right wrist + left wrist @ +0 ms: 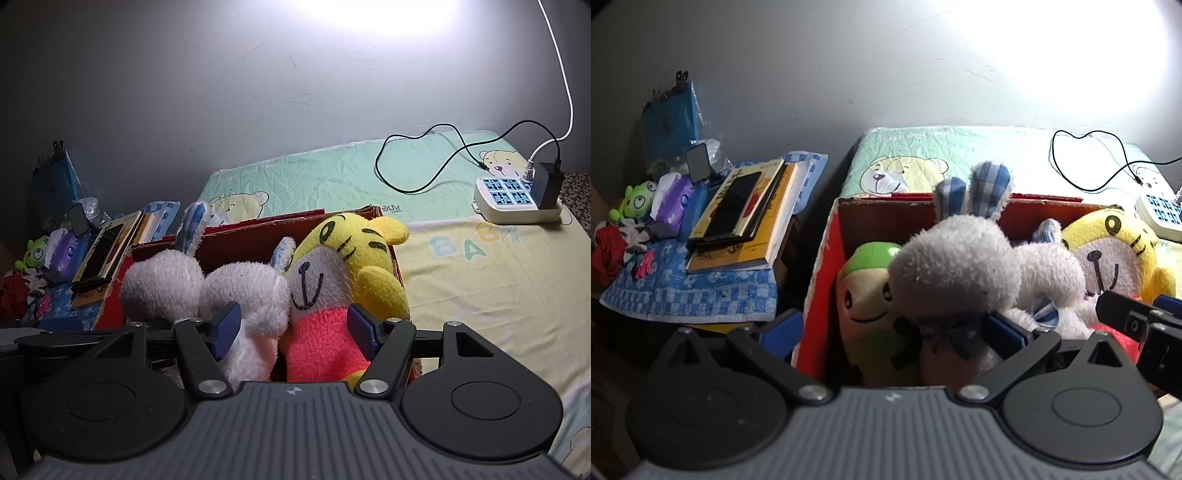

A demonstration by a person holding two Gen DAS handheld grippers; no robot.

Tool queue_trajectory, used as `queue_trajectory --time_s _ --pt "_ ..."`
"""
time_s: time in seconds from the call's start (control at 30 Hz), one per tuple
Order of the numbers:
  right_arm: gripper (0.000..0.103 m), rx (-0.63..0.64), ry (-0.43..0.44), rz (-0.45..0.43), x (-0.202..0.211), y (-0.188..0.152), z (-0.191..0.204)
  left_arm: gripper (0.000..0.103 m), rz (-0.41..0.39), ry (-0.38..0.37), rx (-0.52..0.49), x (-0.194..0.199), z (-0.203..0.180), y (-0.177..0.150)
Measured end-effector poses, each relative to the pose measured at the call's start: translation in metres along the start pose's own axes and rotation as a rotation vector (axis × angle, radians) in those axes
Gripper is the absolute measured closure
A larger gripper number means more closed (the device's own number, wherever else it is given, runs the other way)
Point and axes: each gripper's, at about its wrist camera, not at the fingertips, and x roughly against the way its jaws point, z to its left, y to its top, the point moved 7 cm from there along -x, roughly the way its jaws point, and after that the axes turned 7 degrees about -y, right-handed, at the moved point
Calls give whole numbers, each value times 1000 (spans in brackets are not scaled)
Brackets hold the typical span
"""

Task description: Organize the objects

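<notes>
A red cardboard box stands on the bed with plush toys in it. A white bunny with blue plaid ears lies in the middle. A green and cream plush is at its left, and a yellow tiger with a pink body at its right. My left gripper is open, one finger outside the box's left wall and the other by the bunny. My right gripper is open around the bunny's lower body and the tiger's pink belly.
The bed sheet is mint and yellow with bear prints. A white power strip with a black cable lies at the far right. Left of the bed, a blue checked cloth holds books, a phone, tissues and a green frog toy.
</notes>
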Motion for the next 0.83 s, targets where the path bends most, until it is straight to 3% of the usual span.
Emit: queue_trajectory --time_s 0.83 --pt "36 0 23 -4 3 -2 0 0 6 -16 -3 2 -7 -7"
